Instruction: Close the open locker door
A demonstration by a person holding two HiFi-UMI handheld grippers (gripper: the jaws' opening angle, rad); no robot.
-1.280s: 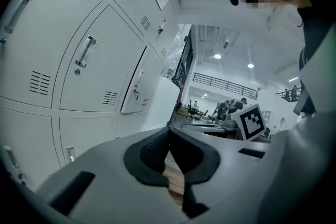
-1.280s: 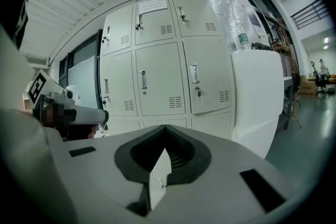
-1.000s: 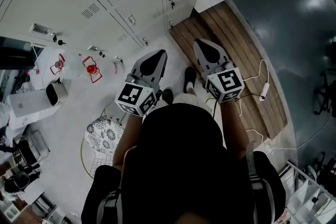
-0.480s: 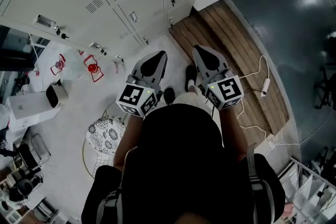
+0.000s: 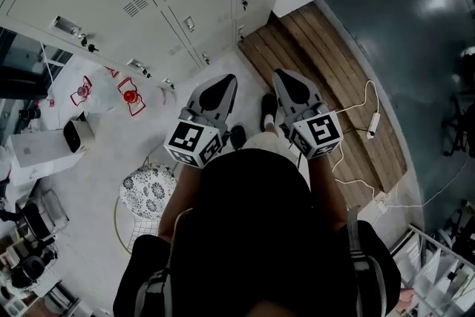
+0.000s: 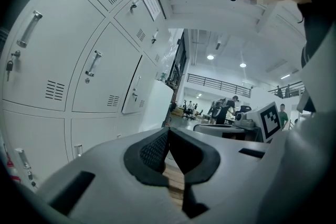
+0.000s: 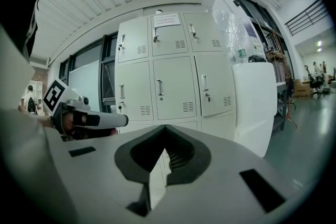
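Note:
A wall of pale grey lockers [image 5: 148, 4] fills the top of the head view. In the left gripper view one middle-row door [image 6: 132, 93] stands ajar, its edge off the frame. The same door [image 7: 212, 86] is at the right of the bank in the right gripper view, next to a white cabinet [image 7: 254, 105]. My left gripper [image 5: 221, 83] and right gripper [image 5: 285, 78] are held side by side at waist height, pointing at the lockers and well short of them. Both are shut with nothing between the jaws, as the left gripper [image 6: 168, 131] and right gripper [image 7: 166, 128] show in their own views.
A wooden slatted platform [image 5: 326, 63] lies on the floor at the right, with a white cable and power strip [image 5: 373, 126] on it. A patterned round stool [image 5: 147, 189] is at my lower left, and red-handled objects [image 5: 130, 96] and a white box [image 5: 33, 148] beyond it.
The head view has shifted slightly and the right gripper has edged up a little. Both grippers stay shut and empty.

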